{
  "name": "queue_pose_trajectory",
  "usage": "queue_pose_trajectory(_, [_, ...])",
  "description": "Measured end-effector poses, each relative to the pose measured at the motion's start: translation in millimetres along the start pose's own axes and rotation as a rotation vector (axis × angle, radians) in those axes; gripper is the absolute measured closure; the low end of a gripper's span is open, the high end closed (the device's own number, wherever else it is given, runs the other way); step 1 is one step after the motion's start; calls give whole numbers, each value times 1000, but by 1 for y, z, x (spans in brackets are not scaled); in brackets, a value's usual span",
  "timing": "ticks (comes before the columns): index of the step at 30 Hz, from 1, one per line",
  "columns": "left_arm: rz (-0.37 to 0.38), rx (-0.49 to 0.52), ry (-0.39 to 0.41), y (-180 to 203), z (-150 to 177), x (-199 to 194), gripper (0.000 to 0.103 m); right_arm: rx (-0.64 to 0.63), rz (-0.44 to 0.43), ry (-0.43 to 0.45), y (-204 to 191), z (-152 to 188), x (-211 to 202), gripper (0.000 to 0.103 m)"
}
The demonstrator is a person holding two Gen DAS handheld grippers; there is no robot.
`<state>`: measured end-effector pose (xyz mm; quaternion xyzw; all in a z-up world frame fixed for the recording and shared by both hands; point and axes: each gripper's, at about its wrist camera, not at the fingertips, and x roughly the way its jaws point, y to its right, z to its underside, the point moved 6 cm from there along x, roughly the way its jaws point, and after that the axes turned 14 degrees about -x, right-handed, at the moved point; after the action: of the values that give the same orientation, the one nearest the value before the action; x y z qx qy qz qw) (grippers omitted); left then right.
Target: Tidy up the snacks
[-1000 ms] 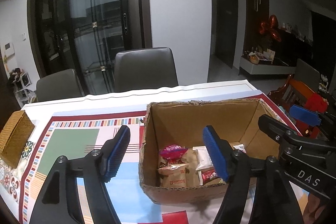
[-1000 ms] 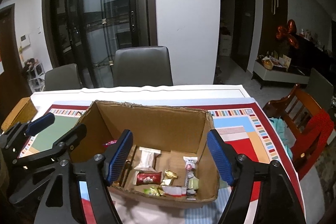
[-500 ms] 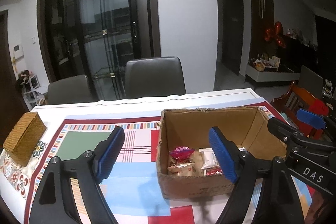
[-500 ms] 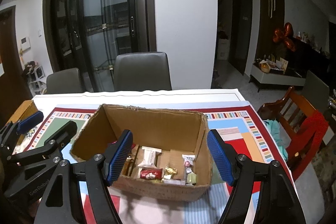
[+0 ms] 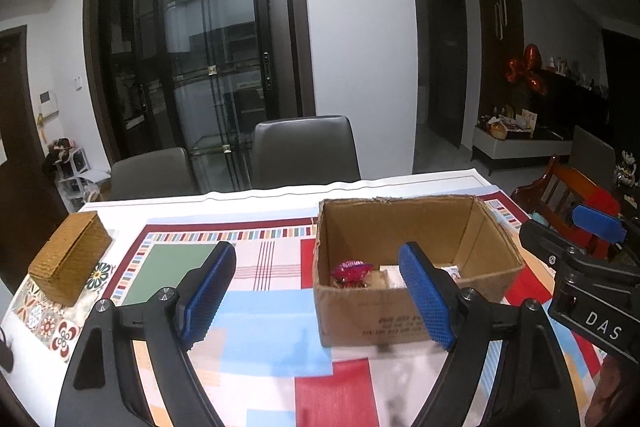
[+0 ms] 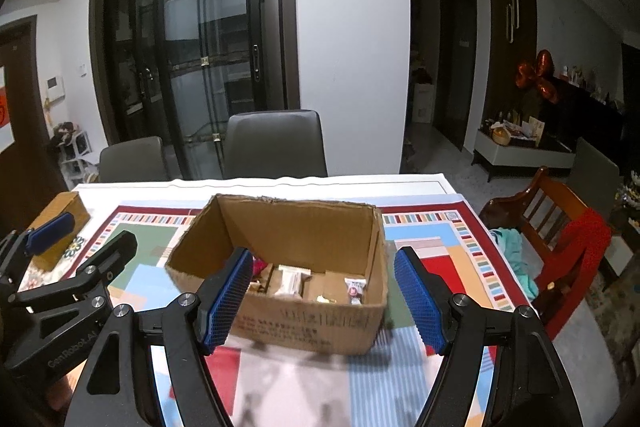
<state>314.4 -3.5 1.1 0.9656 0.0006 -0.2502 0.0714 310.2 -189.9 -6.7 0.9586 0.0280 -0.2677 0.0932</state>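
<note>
An open cardboard box (image 5: 408, 315) (image 6: 304, 323) stands on the patterned tablecloth and holds several wrapped snacks, among them a pink packet (image 5: 352, 269) and a white bar (image 6: 291, 279). My left gripper (image 5: 318, 297) is open and empty, on the near side of the box and to its left. My right gripper (image 6: 326, 301) is open and empty, on the near side of the box, its fingers framing the box's front wall. Each gripper shows at the edge of the other's view.
A woven wicker box (image 5: 70, 263) (image 6: 60, 227) sits at the table's left end. Two grey chairs (image 5: 306, 151) stand behind the table. A red wooden chair (image 6: 560, 247) with cloth on it stands at the right end.
Both grippers have pulled back and risen from the box, which now looks smaller and farther. Both stayed open and empty. The box and snacks have not moved.
</note>
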Motion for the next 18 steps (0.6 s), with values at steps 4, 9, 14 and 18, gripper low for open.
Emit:
queue_pose_trajectory(4, [-5,-5,-1,-2,8,-13,19,-6,1,8,-2,6,-15,29])
queue_pose_trajectory(9, [-9,-6,-2,-4,19,-29,19,-7,6,15,-3,13,-30,29])
queue_pose_trajectory(14, [-8,-16,-2,-6,28,-45,19,-2,9,16,-2,23,-47,29])
queue_pose_trajectory(18, [-11,-18,-1,-6,36,-58,19,-1,23,22,0,31,-60,29])
